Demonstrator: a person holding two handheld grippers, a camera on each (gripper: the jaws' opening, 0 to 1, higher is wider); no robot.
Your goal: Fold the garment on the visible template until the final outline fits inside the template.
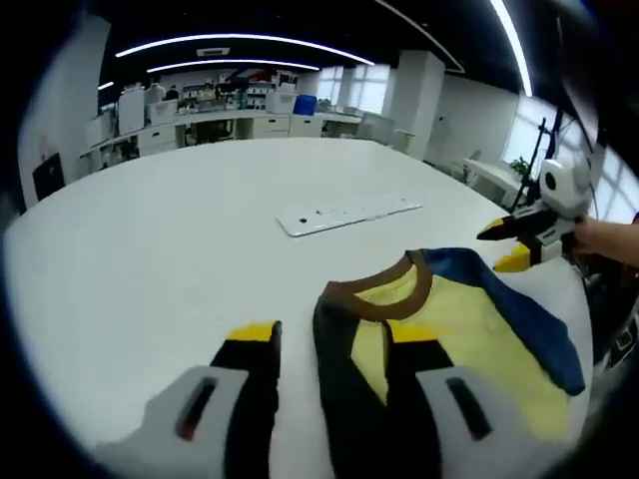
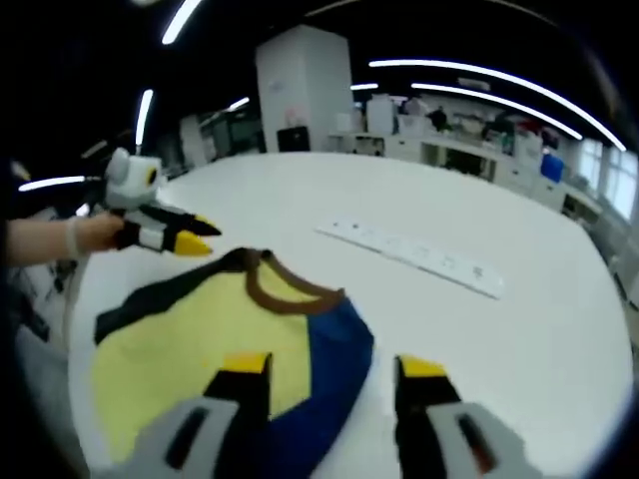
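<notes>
Yellow garment, brown collar, blue sleeve

Lighting: long ceiling strip lights give bright, even light; daylight enters through windows at one side, slightly blown out. White table reflects diffusely, no hard glare, shadows faint. Both views soft overall, moderate blur. Strong fisheye bending at the edges; near jaws out of focus.
</notes>
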